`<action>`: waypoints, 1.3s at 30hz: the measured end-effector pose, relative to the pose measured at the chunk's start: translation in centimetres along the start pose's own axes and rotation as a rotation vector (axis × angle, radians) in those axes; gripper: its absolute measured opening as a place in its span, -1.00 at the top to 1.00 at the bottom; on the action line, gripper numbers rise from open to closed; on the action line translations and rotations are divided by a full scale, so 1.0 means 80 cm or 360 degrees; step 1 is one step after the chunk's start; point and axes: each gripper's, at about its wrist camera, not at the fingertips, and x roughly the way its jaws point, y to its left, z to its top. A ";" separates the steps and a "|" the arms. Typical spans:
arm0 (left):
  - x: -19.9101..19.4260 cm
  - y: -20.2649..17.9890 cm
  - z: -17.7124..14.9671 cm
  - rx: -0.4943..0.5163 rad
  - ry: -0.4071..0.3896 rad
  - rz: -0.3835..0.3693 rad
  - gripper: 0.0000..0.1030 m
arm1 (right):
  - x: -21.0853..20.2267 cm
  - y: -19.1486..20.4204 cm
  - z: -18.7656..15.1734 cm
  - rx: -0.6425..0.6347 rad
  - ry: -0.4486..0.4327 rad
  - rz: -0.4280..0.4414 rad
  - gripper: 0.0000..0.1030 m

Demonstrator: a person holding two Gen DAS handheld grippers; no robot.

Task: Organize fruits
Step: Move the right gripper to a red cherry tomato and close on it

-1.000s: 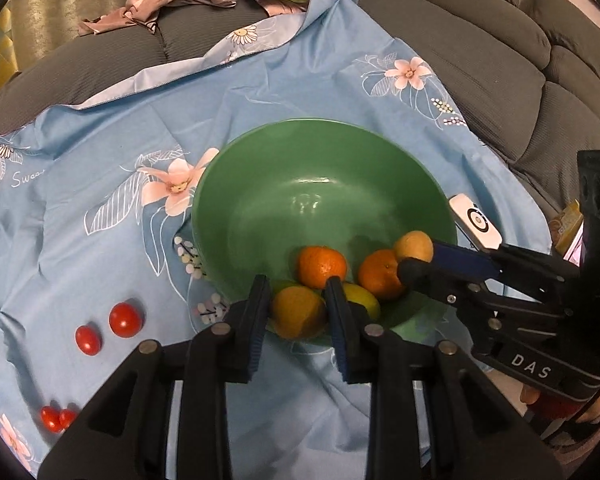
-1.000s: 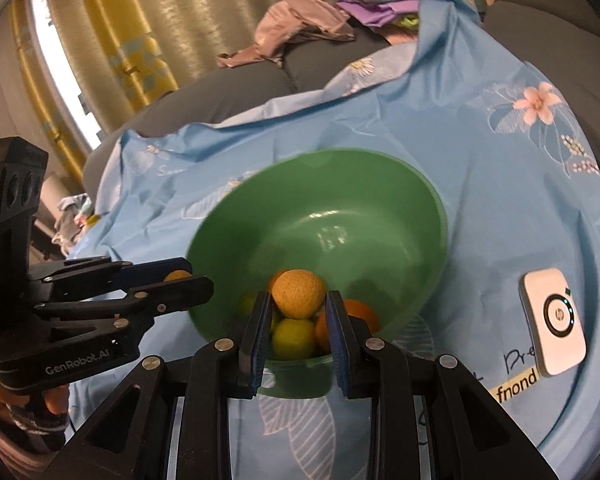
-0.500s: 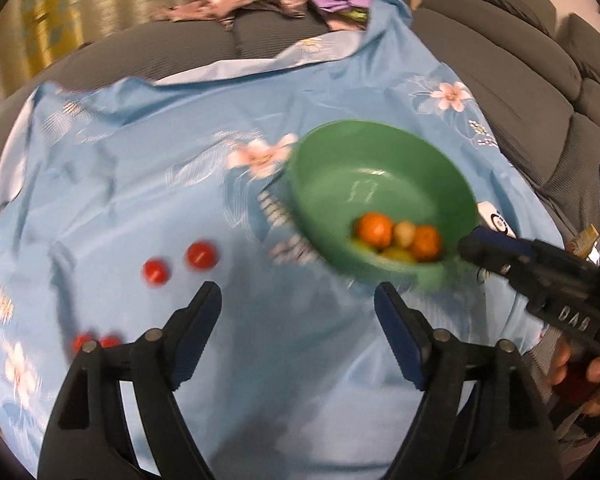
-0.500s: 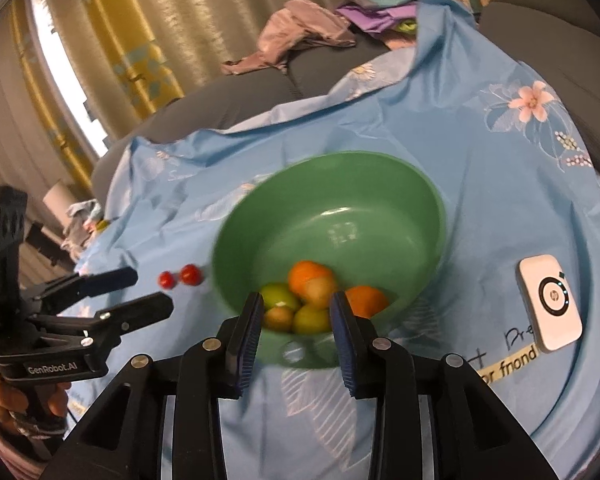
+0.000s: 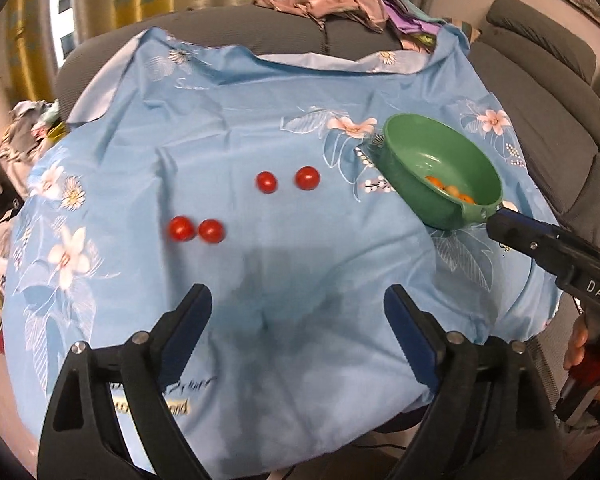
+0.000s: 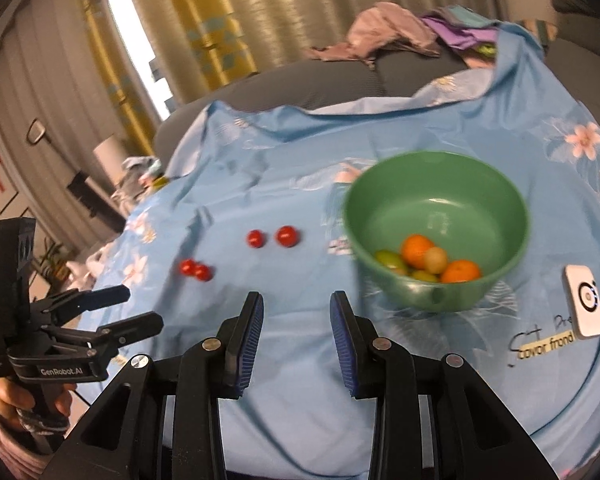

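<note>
Left wrist: tomatoes (image 5: 288, 181) lie beyond left hand-held gripper (image 5: 298, 320).

Both wrist fisheyes look steeply down across the blue cloth (image 5: 300, 128), sharing the green bowl (image 6: 380, 280)

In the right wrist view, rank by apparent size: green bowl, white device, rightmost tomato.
1. Green bowl
2. White device, though it sits nearer the camera
3. Rightmost tomato
</note>
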 end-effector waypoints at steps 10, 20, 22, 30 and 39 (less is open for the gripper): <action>-0.064 0.020 -0.049 -0.0096 -0.0178 0.0017 -0.74 | -0.021 0.058 -0.021 -0.0135 -0.0013 0.0129 0.32; -0.061 0.044 -0.077 -0.0141 -0.0173 0.0025 -0.72 | 0.001 0.086 -0.038 -0.0218 0.0085 0.0233 0.32; -0.056 0.051 -0.068 -0.0131 -0.0196 0.0038 -0.72 | 0.019 0.091 -0.031 -0.0245 0.0111 0.0258 0.32; -0.002 0.095 -0.015 -0.0091 -0.0161 0.0005 -0.72 | 0.113 0.107 -0.001 -0.0295 0.0272 0.0284 0.32; 0.050 0.132 0.015 -0.0089 -0.0066 0.0012 -0.72 | 0.211 0.123 0.020 -0.0361 0.0450 0.0290 0.32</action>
